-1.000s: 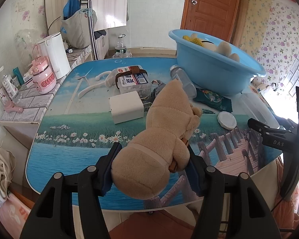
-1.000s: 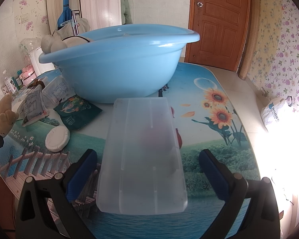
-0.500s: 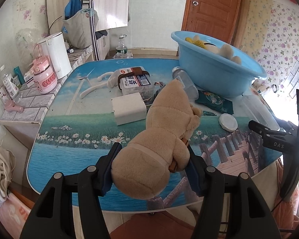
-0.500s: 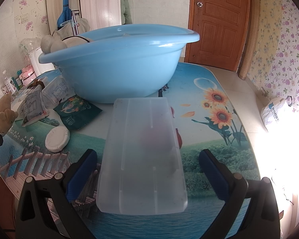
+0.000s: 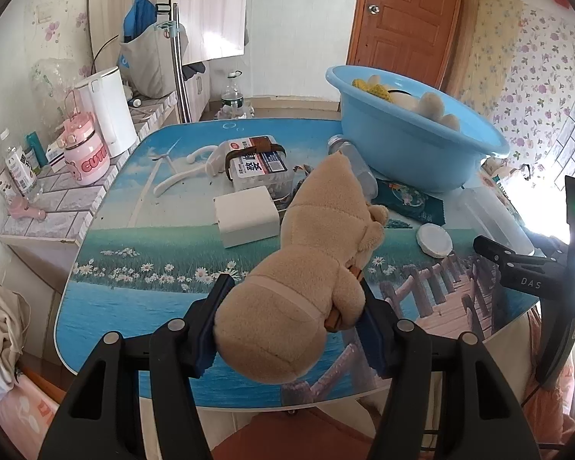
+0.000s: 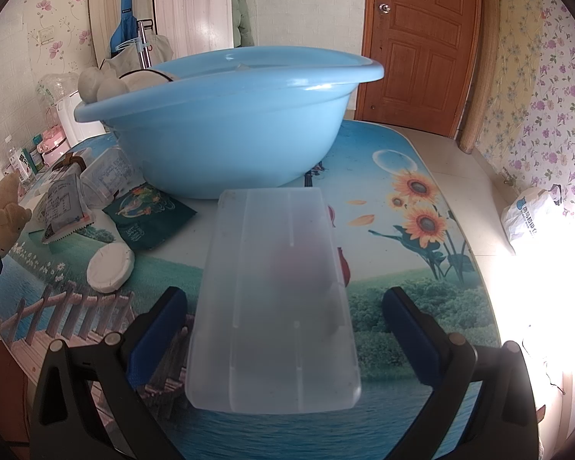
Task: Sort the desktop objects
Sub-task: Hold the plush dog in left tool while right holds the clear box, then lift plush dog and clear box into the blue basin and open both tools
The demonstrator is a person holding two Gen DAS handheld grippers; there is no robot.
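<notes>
Floral wallpaper, a wooden door (image 6: 418,50) and a tiled side counter surround the picture-printed table (image 5: 142,253) on which the sorting takes place.

Left gripper (image 5: 291,329): both blue pads press into the lower body of a tan plush toy (image 5: 310,260), which extends forward and away from the jaws with its head toward the light-blue basin (image 5: 410,142). The basin stands ahead and to the right of this gripper and already contains other soft items. The plush appears light and highly compressible; the pile dents visibly at the pads. Such a body is judged unlikely to slip or break, but the unsupported head end may droop or swing. A hold across the thick torso, as shown, is the appropriate one.

Right gripper (image 6: 283,329): the jaws are spread wide, with a frosted translucent plastic box (image 6: 276,291) lying on the table between them. Neither pad touches its sides. The box looks rigid, smooth and light, so a slippery surface should be expected. Its long side walls, square to the pads, offer the best purchase; excess pressure may flex the thin walls. The basin sits directly ahead of this gripper, just beyond the box's far end.
</notes>
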